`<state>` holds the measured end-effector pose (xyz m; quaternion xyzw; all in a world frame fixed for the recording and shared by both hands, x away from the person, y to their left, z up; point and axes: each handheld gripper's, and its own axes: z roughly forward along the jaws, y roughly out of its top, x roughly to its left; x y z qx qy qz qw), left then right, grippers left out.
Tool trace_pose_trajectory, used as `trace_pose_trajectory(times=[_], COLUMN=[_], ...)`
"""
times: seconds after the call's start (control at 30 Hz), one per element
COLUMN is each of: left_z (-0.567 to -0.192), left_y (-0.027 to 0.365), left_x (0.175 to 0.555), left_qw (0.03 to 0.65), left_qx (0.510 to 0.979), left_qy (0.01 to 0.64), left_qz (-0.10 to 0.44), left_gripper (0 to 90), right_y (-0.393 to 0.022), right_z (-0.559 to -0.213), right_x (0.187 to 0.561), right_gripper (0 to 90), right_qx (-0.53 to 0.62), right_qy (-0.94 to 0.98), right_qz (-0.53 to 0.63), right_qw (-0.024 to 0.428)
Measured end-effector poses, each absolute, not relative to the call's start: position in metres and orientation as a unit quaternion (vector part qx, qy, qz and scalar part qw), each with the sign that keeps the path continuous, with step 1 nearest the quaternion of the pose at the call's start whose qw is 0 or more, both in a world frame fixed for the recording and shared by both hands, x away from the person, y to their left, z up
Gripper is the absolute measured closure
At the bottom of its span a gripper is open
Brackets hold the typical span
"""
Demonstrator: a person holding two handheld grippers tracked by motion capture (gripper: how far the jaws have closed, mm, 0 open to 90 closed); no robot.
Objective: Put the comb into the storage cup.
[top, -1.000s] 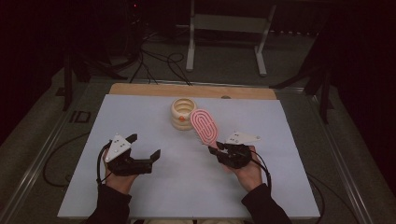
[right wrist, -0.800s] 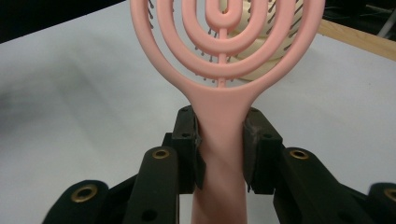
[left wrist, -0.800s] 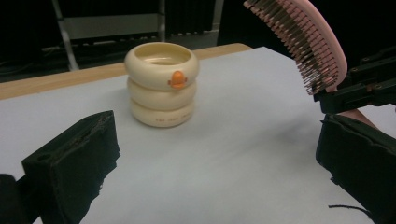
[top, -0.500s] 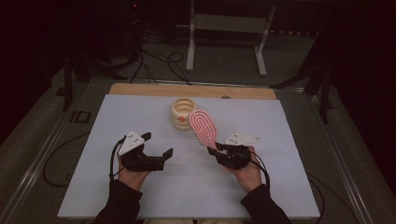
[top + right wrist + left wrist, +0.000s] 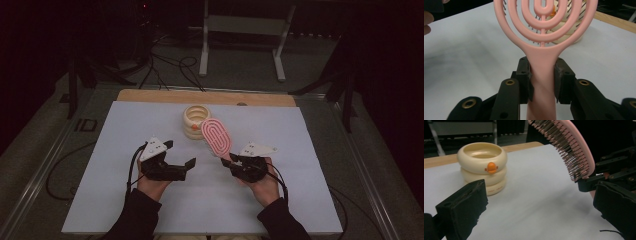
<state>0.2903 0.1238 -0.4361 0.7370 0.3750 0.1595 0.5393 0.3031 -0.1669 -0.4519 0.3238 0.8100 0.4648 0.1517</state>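
The right gripper [image 5: 231, 161] is clamped on the handle of a pink vented hairbrush [image 5: 216, 136], its 2 pads pressing the handle from either side just below the oval head. The brush rises ahead of that gripper, bristles facing the left gripper [image 5: 181, 153], whose jaws stand wide apart with nothing between them. A cream ringed container with an orange button [image 5: 194, 121] stands on the white surface [image 5: 300, 150] just beyond the brush head, ahead of both grippers. The left gripper sits near the right one, level with it, apart from the brush.
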Motion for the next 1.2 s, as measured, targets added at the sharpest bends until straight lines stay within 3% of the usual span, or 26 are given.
trace_pose_trajectory(times=[1.2], left_z=[-0.434], left_y=[0.07], left_x=[0.304], left_qw=[0.542], left_qx=[0.751], left_qy=[0.354], left_qz=[0.131], left_gripper=[0.0], right_y=[-0.16], right_z=[-0.451], right_x=[0.299], right_gripper=[69.6], right_qx=[0.312], right_qy=[0.813], right_qz=[0.469], right_qw=[0.148])
